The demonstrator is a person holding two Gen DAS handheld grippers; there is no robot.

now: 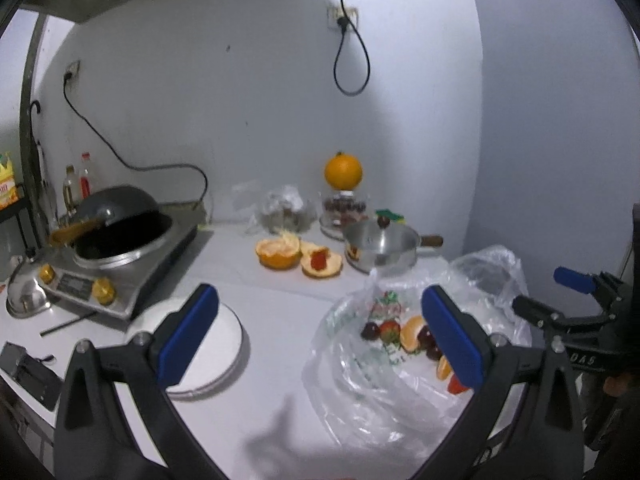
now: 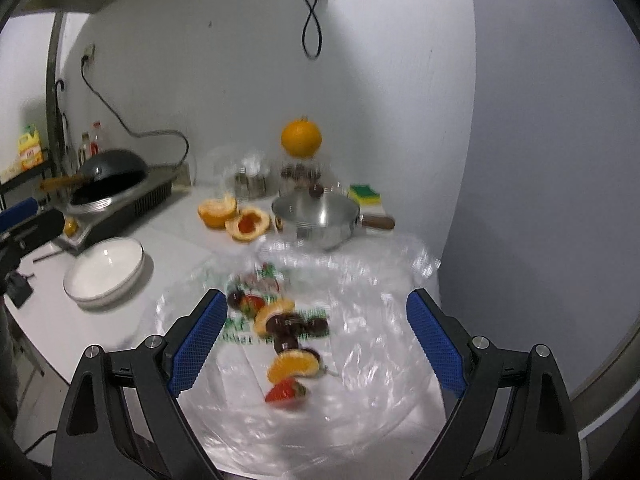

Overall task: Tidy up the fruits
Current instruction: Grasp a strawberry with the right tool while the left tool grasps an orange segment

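So far nothing is picked up, and I judge this to be the start of a reach. Going from the left: the white plate (image 1: 212, 352) sits bare on the counter (image 1: 280, 292) beside the stove (image 1: 116, 268), and it looks like the likely place to sort fruit onto. My left gripper (image 1: 320, 336) hovers above the counter between that plate and the plastic bag (image 1: 400, 376), its blue pads spread wide and holding nothing. Further right, the cut fruit lies on the spread-out bag: an orange wedge (image 2: 294, 366), a strawberry (image 2: 286, 394) and some dark round fruit (image 2: 290, 326), clustered and touching one another. My right gripper (image 2: 316, 340) hangs over that cluster, pads also wide apart, empty, angled down at it. Next I would need to lower the right one onto a single piece, close gently so soft fruit is not crushed, and avoid pinching the bag's film along with it.
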